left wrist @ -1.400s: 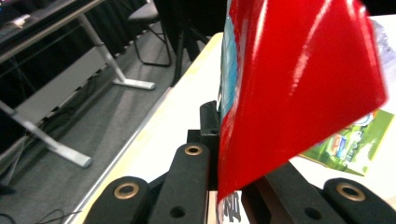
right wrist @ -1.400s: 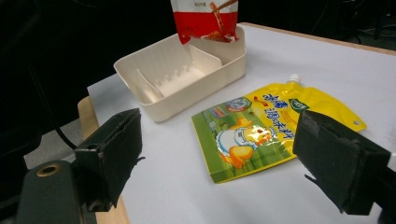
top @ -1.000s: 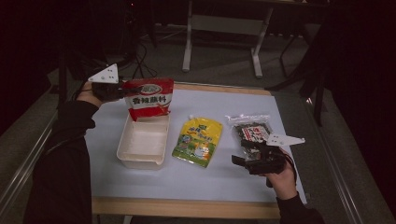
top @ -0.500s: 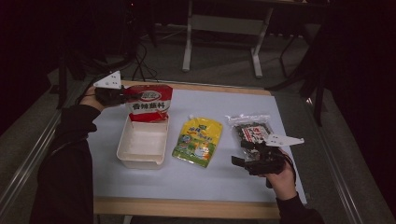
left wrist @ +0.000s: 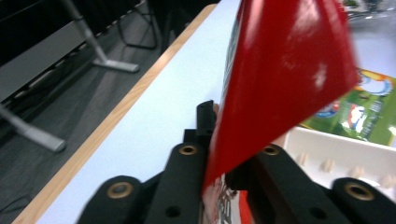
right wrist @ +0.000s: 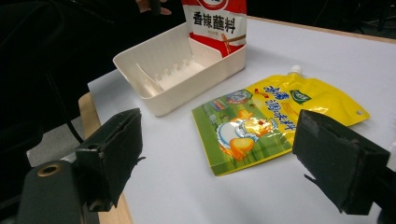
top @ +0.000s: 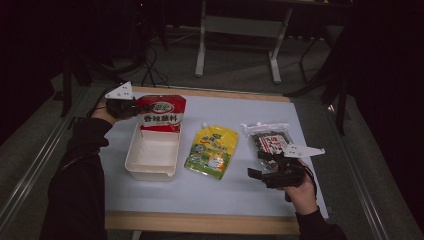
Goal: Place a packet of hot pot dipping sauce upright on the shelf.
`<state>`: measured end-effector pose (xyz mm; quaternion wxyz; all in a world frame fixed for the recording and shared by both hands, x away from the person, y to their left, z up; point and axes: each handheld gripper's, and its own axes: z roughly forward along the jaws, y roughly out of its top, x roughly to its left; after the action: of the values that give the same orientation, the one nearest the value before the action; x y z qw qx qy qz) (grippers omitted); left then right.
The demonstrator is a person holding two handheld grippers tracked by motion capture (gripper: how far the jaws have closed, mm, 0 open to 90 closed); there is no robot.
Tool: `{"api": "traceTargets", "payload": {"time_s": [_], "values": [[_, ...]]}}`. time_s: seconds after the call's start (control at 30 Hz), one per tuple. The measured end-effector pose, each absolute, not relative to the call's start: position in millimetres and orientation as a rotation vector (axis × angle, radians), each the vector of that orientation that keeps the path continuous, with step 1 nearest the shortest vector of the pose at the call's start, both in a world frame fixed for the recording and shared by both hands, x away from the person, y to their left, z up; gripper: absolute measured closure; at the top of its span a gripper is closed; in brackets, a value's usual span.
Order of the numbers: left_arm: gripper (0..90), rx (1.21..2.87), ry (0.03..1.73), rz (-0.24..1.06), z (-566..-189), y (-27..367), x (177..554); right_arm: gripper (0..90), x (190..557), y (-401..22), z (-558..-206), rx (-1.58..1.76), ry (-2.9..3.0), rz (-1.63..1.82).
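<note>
Here left gripper (top: 131, 108) fingers pinch red sachet (top: 161, 114) over white tray (top: 151, 172); right gripper (top: 270, 167) fingers wide, empty.

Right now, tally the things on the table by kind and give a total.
Red plastic sauce packet: 1
Yellow-green spouted pouch: 1
Clear bag of dark snacks: 1
White plastic rectangular tray: 1
Total: 4
</note>
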<state>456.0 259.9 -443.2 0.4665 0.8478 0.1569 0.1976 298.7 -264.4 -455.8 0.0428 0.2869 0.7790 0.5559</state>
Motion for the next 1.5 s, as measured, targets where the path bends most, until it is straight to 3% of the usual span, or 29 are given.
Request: {"api": "traceTargets", "payload": {"time_s": [0.07,0.23,0.37,0.43,0.6,0.73,0.8,1.03,1.5], "values": [[75.9,2.097,0.434,0.497,-439.6,258.8,455.6,15.5,298.5,-264.6,-455.3,0.877,2.381,1.706],[69.7,2.096,0.478,0.504,-430.1,258.2,450.6,15.5,297.8,-265.8,-453.8,0.873,2.374,1.704],[57.1,2.064,0.511,0.559,-424.3,260.0,443.7,15.5,297.1,-266.9,-452.7,0.867,2.373,1.703],[55.8,2.029,0.519,0.565,-419.1,263.0,438.4,15.5,296.5,-267.1,-452.2,0.867,2.374,1.703],[40.4,1.959,0.639,0.556,-409.2,267.4,425.1,15.5,295.8,-266.8,-451.7,0.86,2.376,1.692],[21.4,1.909,0.72,0.569,-402.9,266.2,412.4,15.5,296.0,-267.9,-451.5,0.858,2.375,1.687],[20.8,1.877,0.739,0.533,-398.8,267.9,406.9,15.5,296.7,-268.6,-451.6,0.856,2.375,1.682],[3.2,1.861,0.796,0.547,-382.6,266.6,386.8,15.5,297.8,-271.6,-450.7,0.845,2.366,1.662],[2.0,1.86,0.801,0.563,-378.7,248.8,336.6,13.4,304.6,-293.3,-453.8,0.919,2.313,1.586]]}}
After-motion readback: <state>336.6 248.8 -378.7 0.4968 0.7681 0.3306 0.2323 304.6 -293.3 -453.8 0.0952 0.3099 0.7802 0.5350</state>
